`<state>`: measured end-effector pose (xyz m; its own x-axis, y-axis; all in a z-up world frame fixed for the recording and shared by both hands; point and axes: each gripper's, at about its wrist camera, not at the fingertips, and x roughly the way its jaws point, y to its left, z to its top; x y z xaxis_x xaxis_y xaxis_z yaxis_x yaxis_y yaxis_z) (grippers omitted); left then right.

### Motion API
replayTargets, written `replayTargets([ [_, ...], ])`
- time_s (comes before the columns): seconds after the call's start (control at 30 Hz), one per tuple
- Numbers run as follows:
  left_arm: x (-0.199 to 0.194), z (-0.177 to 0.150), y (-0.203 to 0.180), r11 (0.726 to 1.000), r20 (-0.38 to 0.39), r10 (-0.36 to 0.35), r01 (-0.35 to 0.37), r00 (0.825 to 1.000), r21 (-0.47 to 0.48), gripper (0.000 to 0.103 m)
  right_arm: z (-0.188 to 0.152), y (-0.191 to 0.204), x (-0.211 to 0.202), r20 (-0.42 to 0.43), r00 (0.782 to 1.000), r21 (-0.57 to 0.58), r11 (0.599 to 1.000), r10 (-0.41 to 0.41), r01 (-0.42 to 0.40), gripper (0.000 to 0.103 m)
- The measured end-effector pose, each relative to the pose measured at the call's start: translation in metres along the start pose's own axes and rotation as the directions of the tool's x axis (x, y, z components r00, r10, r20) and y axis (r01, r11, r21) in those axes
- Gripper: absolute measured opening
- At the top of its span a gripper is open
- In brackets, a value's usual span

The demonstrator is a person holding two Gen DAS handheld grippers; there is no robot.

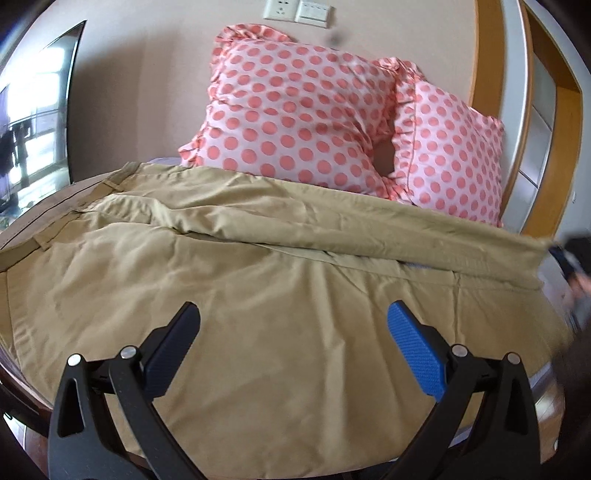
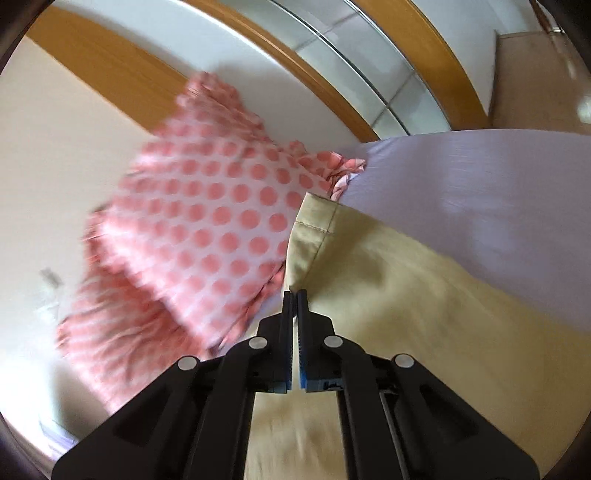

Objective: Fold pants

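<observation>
A bed (image 2: 480, 177) with a pale lilac sheet carries khaki pants (image 1: 258, 295) spread flat and two pink polka-dot pillows (image 1: 295, 107) behind them.

- Ahead, a cream wall (image 1: 155, 92) carries a socket (image 1: 279, 9) and a switch plate (image 1: 314, 13).
- Two polka-dot pillows (image 1: 295, 110) lean against it.
- Right: wooden door frame (image 1: 487, 51).
- Left: bright window (image 1: 33, 125).
- Lavender bedsheet (image 2: 480, 184).

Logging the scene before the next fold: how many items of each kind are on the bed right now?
Khaki pants: 1
Polka-dot pillows, larger and smaller: 2
Total: 3
</observation>
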<state>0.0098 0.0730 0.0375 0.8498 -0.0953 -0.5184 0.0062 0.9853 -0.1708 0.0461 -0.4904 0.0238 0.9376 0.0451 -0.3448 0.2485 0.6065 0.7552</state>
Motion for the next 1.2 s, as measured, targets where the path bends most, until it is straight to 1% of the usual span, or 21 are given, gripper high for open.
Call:
replayTargets([
  [0.07, -0.005, 0.005, 0.003, 1.000, 0.021, -0.003, 0.003, 1.000, -0.021, 0.101, -0.032, -0.021, -0.042, -0.031, 0.999, -0.003, 1.000, -0.015, 0.015, 0.002],
  [0.1, -0.005, 0.007, 0.003, 1.000, 0.026, -0.006, 0.006, 1.000, -0.027, 0.101, -0.036, -0.029, -0.045, -0.055, 0.998, 0.004, 1.000, -0.025, 0.026, 0.002],
  [0.17, -0.007, 0.015, 0.004, 0.999, 0.043, -0.019, 0.021, 0.999, -0.046, 0.101, -0.040, -0.049, -0.040, -0.145, 0.989, 0.043, 0.998, -0.040, 0.047, 0.003],
  [0.23, -0.007, 0.021, 0.004, 0.998, 0.045, -0.023, 0.025, 0.999, -0.055, 0.101, -0.048, -0.052, -0.048, -0.202, 0.979, 0.070, 0.996, -0.032, 0.047, 0.006],
  [0.3, -0.008, 0.025, 0.004, 0.998, 0.044, -0.009, 0.011, 0.999, -0.060, 0.101, -0.044, -0.055, -0.042, -0.222, 0.975, 0.097, 0.994, -0.029, 0.051, 0.023],
  [0.33, -0.008, 0.027, 0.005, 0.998, 0.041, 0.003, -0.001, 0.999, -0.061, 0.101, -0.046, -0.052, -0.045, -0.225, 0.974, 0.100, 0.994, -0.019, 0.043, 0.046],
  [0.37, -0.009, 0.028, 0.007, 0.998, 0.040, 0.006, -0.003, 0.999, -0.061, 0.101, -0.046, -0.049, -0.044, -0.226, 0.974, 0.095, 0.995, -0.018, 0.041, 0.057],
  [0.4, -0.009, 0.030, 0.010, 0.998, 0.036, 0.002, 0.000, 0.999, -0.061, 0.101, -0.050, -0.049, -0.050, -0.228, 0.973, 0.096, 0.995, -0.020, 0.043, 0.058],
  [0.5, -0.008, 0.035, 0.014, 0.998, 0.018, 0.013, -0.012, 1.000, -0.066, 0.101, -0.054, -0.053, -0.044, -0.260, 0.965, 0.140, 0.988, -0.031, 0.070, 0.058],
  [0.57, -0.004, 0.043, 0.022, 0.997, 0.012, -0.011, 0.012, 1.000, -0.073, 0.101, -0.053, -0.056, -0.042, -0.241, 0.969, 0.165, 0.982, -0.053, 0.094, 0.053],
  [0.6, 0.000, 0.049, 0.027, 0.996, 0.010, -0.033, 0.034, 0.999, -0.082, 0.101, -0.051, -0.055, -0.039, -0.235, 0.970, 0.166, 0.980, -0.068, 0.109, 0.048],
  [0.63, 0.003, 0.054, 0.030, 0.994, 0.003, -0.052, 0.052, 0.999, -0.094, 0.101, -0.050, -0.054, -0.035, -0.228, 0.971, 0.170, 0.979, -0.073, 0.113, 0.028],
  [0.67, 0.008, 0.060, 0.034, 0.993, -0.006, -0.064, 0.063, 0.998, -0.102, 0.101, -0.050, -0.053, -0.031, -0.221, 0.972, 0.166, 0.979, -0.078, 0.116, 0.014],
  [0.73, 0.018, 0.076, 0.043, 0.989, -0.020, -0.081, 0.078, 0.996, -0.128, 0.101, -0.047, -0.053, -0.022, -0.206, 0.977, 0.147, 0.985, -0.057, 0.088, 0.007],
  [0.83, 0.042, 0.104, 0.057, 0.985, -0.058, -0.061, 0.051, 0.996, -0.166, 0.101, -0.035, -0.059, -0.036, -0.105, 0.994, 0.182, 0.983, 0.031, -0.012, 0.006],
  [0.9, 0.064, 0.118, 0.064, 0.981, -0.102, -0.047, 0.027, 0.994, -0.194, 0.100, -0.028, -0.056, -0.048, -0.046, 0.998, 0.154, 0.987, 0.049, -0.042, 0.005],
  [1.0, 0.104, 0.138, 0.074, 0.972, -0.180, -0.019, -0.023, 0.984, -0.233, 0.095, -0.020, -0.049, -0.059, -0.011, 0.998, 0.096, 0.994, 0.055, -0.054, 0.005],
  [1.1, 0.143, 0.152, 0.083, 0.967, -0.247, 0.033, -0.093, 0.969, -0.239, 0.095, -0.017, -0.047, -0.062, -0.005, 0.998, 0.081, 0.995, 0.067, -0.066, 0.004],
  [1.13, 0.158, 0.156, 0.089, 0.959, -0.274, 0.057, -0.129, 0.960, -0.253, 0.094, -0.016, -0.046, -0.062, -0.005, 0.998, 0.081, 0.994, 0.068, -0.068, 0.004],
  [1.17, 0.170, 0.158, 0.094, 0.952, -0.296, 0.072, -0.155, 0.953, -0.265, 0.092, -0.015, -0.048, -0.062, -0.004, 0.998, 0.084, 0.994, 0.070, -0.069, 0.004],
  [1.2, 0.186, 0.160, 0.103, 0.940, -0.330, 0.090, -0.190, 0.940, -0.284, 0.085, -0.014, -0.047, -0.062, -0.005, 0.997, 0.085, 0.994, 0.072, -0.071, 0.004],
])
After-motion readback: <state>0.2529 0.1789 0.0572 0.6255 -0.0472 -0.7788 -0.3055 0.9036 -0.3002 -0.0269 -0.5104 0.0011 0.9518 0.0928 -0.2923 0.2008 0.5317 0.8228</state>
